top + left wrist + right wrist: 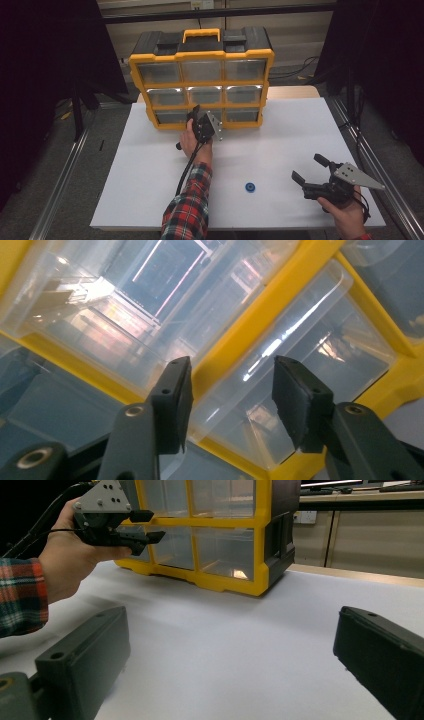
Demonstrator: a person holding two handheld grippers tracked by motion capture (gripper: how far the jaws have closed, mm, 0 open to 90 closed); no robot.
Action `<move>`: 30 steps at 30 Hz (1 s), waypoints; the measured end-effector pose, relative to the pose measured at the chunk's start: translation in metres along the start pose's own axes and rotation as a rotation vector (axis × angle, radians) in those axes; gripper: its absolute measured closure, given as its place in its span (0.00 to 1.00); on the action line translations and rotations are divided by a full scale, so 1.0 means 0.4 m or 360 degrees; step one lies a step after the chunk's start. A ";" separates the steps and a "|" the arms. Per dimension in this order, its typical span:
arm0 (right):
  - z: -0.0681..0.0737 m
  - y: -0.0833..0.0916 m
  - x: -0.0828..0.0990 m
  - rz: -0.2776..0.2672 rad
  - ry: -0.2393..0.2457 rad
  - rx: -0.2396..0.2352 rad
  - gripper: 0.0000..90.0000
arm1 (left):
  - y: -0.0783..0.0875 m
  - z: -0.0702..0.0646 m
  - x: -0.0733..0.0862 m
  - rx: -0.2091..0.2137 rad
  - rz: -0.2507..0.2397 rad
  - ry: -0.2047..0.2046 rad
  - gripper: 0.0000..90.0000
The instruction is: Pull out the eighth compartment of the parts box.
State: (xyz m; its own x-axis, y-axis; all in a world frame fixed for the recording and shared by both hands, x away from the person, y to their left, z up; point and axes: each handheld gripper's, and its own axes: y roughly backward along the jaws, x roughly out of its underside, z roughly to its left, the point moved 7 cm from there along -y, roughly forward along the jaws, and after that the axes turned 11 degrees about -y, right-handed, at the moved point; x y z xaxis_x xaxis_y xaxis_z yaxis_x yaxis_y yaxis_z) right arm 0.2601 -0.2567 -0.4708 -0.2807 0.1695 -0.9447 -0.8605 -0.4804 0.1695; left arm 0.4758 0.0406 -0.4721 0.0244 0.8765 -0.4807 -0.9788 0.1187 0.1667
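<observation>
My left gripper (pixel 196 116) reaching level at the organiser's (pixel 202 56) bottom middle drawer (pixel 280 390), jaws released astride its front, right gripper (pixel 311 171) hovering released over the surface (pixel 280 135), high view showing blue ring (pixel 250 187).

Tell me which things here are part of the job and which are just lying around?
Part of the job:
- left gripper, jaws apart, at the bottom row of drawers
- yellow drawer box
- clear bottom drawer in front of its jaws

Just lying about:
- small blue ring on the white table
- right gripper, open, holding nothing
</observation>
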 end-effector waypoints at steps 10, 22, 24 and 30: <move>0.000 0.000 0.000 0.0000 0.0000 0.0005 0.01 | 0.002 -0.008 0.002 0.0025 -0.0025 0.0018 0.61; -0.001 0.000 0.000 0.0001 0.0007 0.0002 0.01 | -0.003 -0.019 0.014 0.0013 0.0009 -0.0057 0.60; 0.000 0.000 -0.001 -0.0006 -0.0005 0.0009 0.01 | -0.006 -0.027 0.016 0.0035 0.0010 -0.0059 0.60; 0.000 0.002 -0.001 -0.0004 0.0003 0.0008 0.01 | -0.010 -0.018 0.020 -0.0028 0.0033 -0.0038 0.58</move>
State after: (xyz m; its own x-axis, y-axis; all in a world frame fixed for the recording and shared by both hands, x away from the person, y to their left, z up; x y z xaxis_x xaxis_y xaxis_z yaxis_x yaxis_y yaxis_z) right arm 0.2596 -0.2571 -0.4704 -0.2780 0.1692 -0.9456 -0.8633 -0.4756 0.1687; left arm 0.4786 0.0437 -0.4826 0.0086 0.8895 -0.4568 -0.9826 0.0922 0.1610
